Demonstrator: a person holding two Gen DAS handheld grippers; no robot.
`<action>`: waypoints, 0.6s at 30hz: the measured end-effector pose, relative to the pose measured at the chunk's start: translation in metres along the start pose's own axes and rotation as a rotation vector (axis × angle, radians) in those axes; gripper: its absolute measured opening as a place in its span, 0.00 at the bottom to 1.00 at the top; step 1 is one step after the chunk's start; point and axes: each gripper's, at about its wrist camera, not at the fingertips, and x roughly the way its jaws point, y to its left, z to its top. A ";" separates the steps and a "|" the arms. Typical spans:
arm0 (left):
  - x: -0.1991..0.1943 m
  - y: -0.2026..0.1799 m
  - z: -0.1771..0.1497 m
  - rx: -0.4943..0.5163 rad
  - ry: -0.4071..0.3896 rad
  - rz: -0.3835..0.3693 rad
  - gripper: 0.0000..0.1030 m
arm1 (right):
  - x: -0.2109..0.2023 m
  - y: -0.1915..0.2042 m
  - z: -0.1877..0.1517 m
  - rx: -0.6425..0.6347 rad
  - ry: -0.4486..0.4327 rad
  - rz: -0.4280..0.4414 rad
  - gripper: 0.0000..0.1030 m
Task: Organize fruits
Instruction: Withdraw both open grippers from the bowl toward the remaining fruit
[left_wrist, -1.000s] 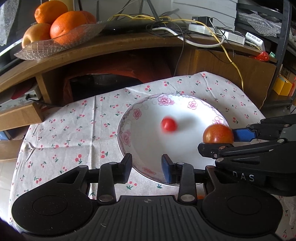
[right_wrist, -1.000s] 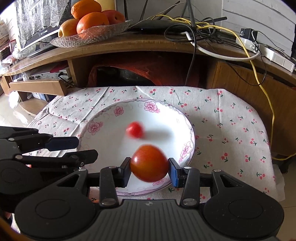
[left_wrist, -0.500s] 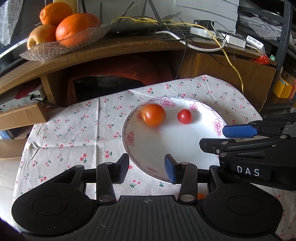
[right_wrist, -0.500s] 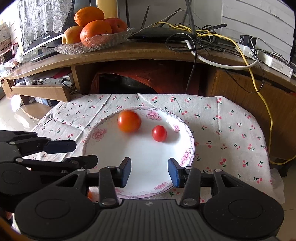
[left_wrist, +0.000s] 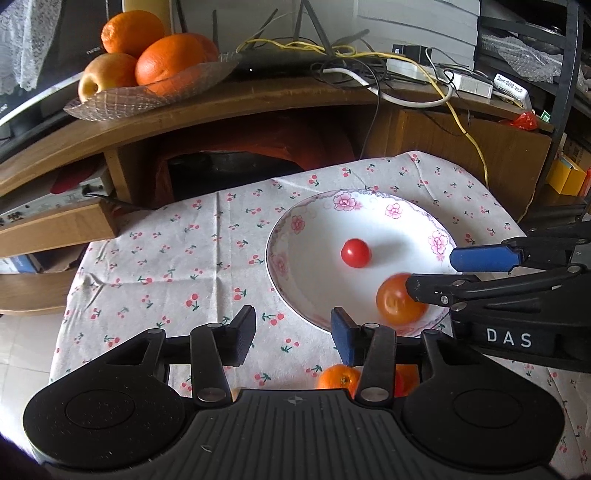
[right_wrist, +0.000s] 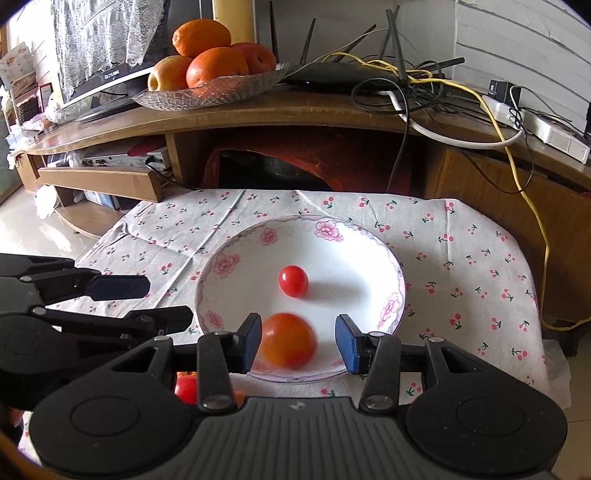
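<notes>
We hold both grippers with jaws released over the flowered plate (right_wrist: 391, 258). In the right wrist view, our right gripper (right_wrist: 298, 338) frames the large tomato (right_wrist: 287, 341) near the plate's front rim, the cherry tomato (right_wrist: 293, 281) mid-plate. Only the left wrist view, behind our left gripper (left_wrist: 293, 330), shows an orange fruit (left_wrist: 338, 376) on the cloth (left_wrist: 177, 266)

Pretty sure I'm working in someone's living room: curved wooden TV stand (right_wrist: 258, 114) with a router (right_wrist: 332, 75) and cable tangle (right_wrist: 424, 96), glass fruit bowl (right_wrist: 210, 94), lace curtain (right_wrist: 96, 37), and a cherry-print tablecloth (right_wrist: 461, 258) over the low counter.
</notes>
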 end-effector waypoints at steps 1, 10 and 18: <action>-0.002 0.000 0.000 -0.001 -0.001 0.000 0.52 | -0.001 0.001 -0.001 -0.001 -0.001 0.002 0.43; -0.019 0.010 -0.013 -0.016 0.011 0.007 0.53 | -0.014 0.009 -0.011 -0.010 0.012 0.023 0.43; -0.034 0.015 -0.028 -0.022 0.025 -0.005 0.53 | -0.025 0.017 -0.025 -0.020 0.037 0.046 0.43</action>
